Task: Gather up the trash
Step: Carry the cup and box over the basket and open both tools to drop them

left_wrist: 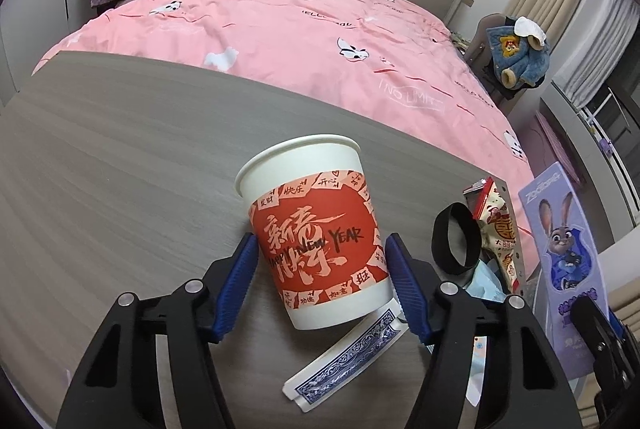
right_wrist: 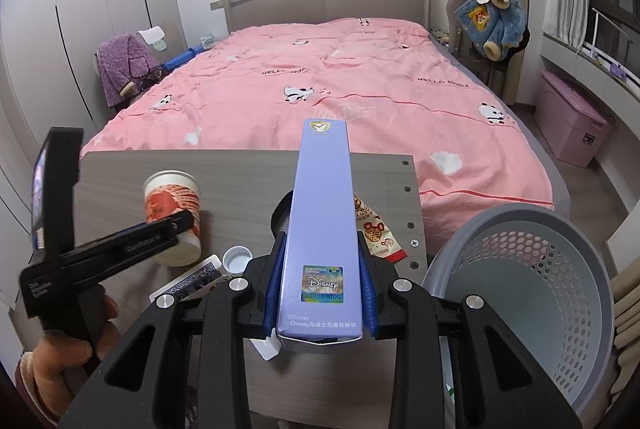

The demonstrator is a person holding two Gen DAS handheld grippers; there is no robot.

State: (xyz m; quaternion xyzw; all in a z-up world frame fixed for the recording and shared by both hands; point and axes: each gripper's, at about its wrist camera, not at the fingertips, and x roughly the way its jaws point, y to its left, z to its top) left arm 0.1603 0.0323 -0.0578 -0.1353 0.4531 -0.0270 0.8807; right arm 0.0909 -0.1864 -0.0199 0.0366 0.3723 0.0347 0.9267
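Grey table [right_wrist: 240, 173] stands at the bed's foot. Perforated bin [right_wrist: 532, 293] sits at the table's 4 o'clock. Right gripper [right_wrist: 320, 293] pinches a purple box [right_wrist: 320, 213]. Left gripper [left_wrist: 320, 269] straddles the tilted paper cup [left_wrist: 316, 229], pads touching its sides; a playing card [left_wrist: 344, 361] lies at the cup's 6 o'clock.

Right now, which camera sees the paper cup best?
The left wrist view: the paper cup fills the middle, print readable, between the left gripper fingers. The right wrist view shows it small, partly behind that gripper.
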